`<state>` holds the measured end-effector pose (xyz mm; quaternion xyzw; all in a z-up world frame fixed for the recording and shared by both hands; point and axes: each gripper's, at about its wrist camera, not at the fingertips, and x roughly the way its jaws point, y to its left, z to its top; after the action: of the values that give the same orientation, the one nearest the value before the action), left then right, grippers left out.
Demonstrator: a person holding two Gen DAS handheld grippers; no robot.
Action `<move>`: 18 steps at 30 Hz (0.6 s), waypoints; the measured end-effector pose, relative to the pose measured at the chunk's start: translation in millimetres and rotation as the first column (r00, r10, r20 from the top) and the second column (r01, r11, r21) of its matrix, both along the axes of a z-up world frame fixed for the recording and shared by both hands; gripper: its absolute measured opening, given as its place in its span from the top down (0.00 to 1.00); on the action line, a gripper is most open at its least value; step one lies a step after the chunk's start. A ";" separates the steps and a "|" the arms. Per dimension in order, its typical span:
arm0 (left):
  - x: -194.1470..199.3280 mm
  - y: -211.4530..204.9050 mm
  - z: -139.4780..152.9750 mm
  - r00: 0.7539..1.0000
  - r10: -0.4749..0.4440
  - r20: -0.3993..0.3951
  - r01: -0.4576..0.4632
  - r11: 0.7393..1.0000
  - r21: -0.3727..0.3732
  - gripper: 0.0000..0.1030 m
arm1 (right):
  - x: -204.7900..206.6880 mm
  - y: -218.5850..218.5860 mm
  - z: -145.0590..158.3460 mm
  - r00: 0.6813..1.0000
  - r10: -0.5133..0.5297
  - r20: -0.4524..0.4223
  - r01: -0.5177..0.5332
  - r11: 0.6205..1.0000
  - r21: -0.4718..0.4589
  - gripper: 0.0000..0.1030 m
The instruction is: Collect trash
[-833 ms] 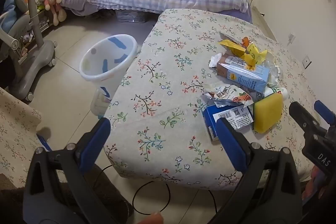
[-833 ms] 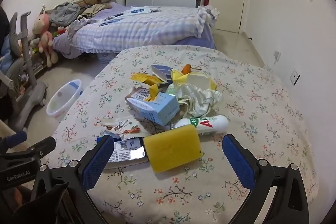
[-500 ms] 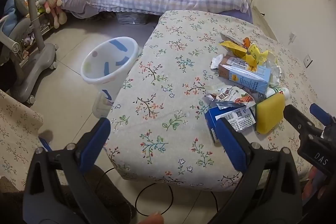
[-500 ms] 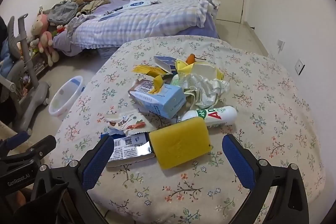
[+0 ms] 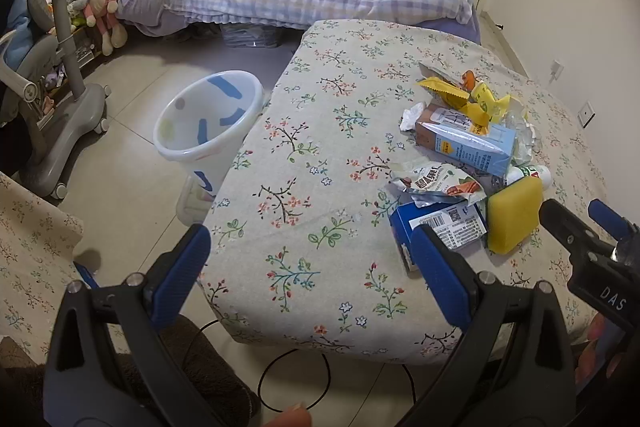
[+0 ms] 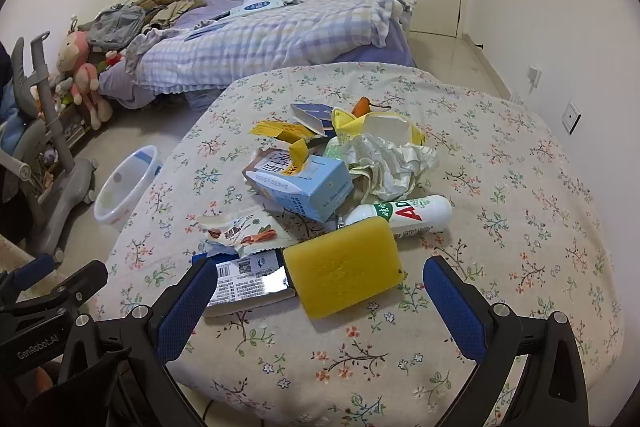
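Right wrist view: floral-clothed table (image 6: 500, 227) near a checked-quilt bed (image 6: 280, 31). Both grippers, right (image 6: 316, 291) and left (image 5: 308, 267), hover with fingers spread, empty.

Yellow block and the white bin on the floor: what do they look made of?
Yellow block: likely foam sponge, matte, with a finely pitted face and soft rounded corners. White bin: apparently thin, glossy plastic, translucent, its blue marks showing through the wall.

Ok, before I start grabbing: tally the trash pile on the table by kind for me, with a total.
Cartons and boxes: 2, the light blue milk carton and the flat blue box
Sponges: 1, yellow sponge
Bottles: 1, white bottle
Snack wrappers: 1, printed packet
Crumpled paper wads: 1, white paper
Yellow torn wrappers: at least 2, tangled, exact count unclear
Total: at least 8
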<state>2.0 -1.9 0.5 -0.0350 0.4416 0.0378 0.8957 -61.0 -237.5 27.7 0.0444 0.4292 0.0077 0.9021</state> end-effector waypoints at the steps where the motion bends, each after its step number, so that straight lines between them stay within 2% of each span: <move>1: 0.0 0.3 0.1 1.000 0.000 -0.001 0.000 1.000 0.000 0.03 | 0.0 0.2 -0.5 1.000 0.000 -0.001 0.000 1.000 0.000 0.00; 18: -0.7 0.5 1.3 1.000 0.000 0.002 0.000 1.000 0.000 0.03 | 1.1 3.3 0.0 1.000 0.002 -0.005 -0.002 1.000 0.008 0.00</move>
<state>1.2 -1.4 1.8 -0.0352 0.4405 0.0375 0.8963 -59.9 -234.1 27.7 0.0478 0.4312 0.0102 0.9009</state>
